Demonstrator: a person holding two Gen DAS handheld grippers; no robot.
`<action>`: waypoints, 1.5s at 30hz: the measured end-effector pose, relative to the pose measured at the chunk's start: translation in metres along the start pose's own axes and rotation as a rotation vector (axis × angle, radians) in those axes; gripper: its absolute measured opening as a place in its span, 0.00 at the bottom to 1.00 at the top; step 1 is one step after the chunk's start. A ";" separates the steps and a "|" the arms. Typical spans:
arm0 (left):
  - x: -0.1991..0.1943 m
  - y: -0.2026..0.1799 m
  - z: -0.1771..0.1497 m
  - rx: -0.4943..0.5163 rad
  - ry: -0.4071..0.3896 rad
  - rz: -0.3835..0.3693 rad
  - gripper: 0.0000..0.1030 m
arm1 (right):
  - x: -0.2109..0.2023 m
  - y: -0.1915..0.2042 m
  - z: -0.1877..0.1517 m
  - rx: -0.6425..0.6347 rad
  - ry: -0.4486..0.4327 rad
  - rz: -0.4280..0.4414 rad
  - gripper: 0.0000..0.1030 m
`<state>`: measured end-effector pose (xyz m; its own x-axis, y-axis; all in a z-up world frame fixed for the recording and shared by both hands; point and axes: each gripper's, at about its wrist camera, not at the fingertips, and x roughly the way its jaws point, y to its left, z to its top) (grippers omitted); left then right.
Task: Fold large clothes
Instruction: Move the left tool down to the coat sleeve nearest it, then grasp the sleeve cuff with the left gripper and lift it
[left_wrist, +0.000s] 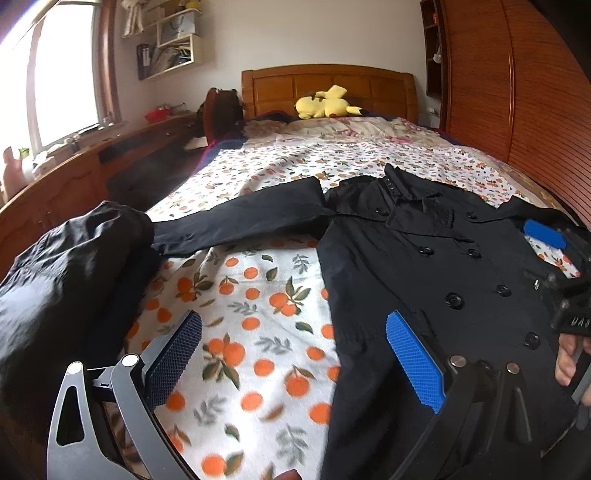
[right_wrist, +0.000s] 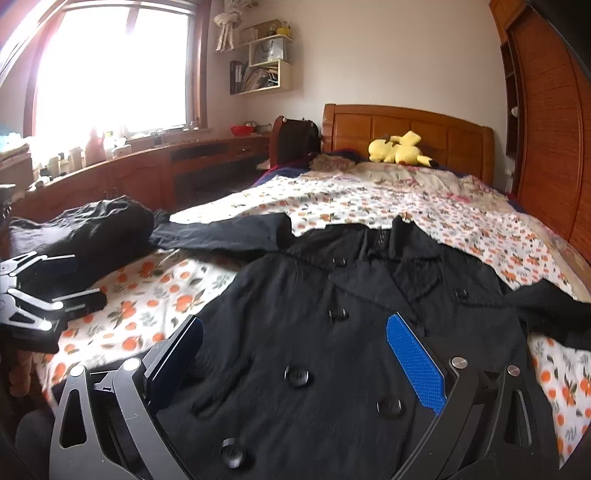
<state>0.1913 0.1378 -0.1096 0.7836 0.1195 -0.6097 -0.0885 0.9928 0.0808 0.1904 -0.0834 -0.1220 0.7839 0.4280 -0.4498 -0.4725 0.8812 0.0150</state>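
A black double-breasted coat (left_wrist: 424, 266) lies face up on the orange-print bedsheet (left_wrist: 251, 317), one sleeve (left_wrist: 240, 218) stretched out to the left. My left gripper (left_wrist: 295, 350) hovers open over the sheet, with its right blue pad (left_wrist: 413, 362) above the coat's left edge. In the right wrist view the coat (right_wrist: 314, 332) fills the middle, and my right gripper (right_wrist: 295, 358) stands open just above its buttoned front, holding nothing. The right gripper (left_wrist: 554, 258) also shows at the coat's right side, and the left gripper (right_wrist: 62, 284) shows open at the far left.
A crumpled black garment (left_wrist: 74, 277) is heaped at the bed's left edge. A yellow plush toy (left_wrist: 325, 103) lies by the wooden headboard (left_wrist: 328, 85). A wooden wardrobe (left_wrist: 517, 92) lines the right side, and a long desk (right_wrist: 147, 170) runs under the window.
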 end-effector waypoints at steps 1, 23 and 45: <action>0.005 0.003 0.002 0.005 0.002 -0.002 0.98 | 0.006 0.000 0.003 0.001 0.002 -0.004 0.94; 0.180 0.100 0.077 -0.230 0.170 -0.062 0.95 | 0.062 -0.013 -0.024 0.044 0.094 0.059 0.94; 0.255 0.132 0.079 -0.464 0.347 0.050 0.54 | 0.063 -0.018 -0.024 0.063 0.095 0.089 0.94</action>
<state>0.4274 0.2981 -0.1922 0.5308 0.0842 -0.8433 -0.4419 0.8766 -0.1906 0.2388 -0.0770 -0.1723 0.6968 0.4864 -0.5271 -0.5099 0.8528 0.1129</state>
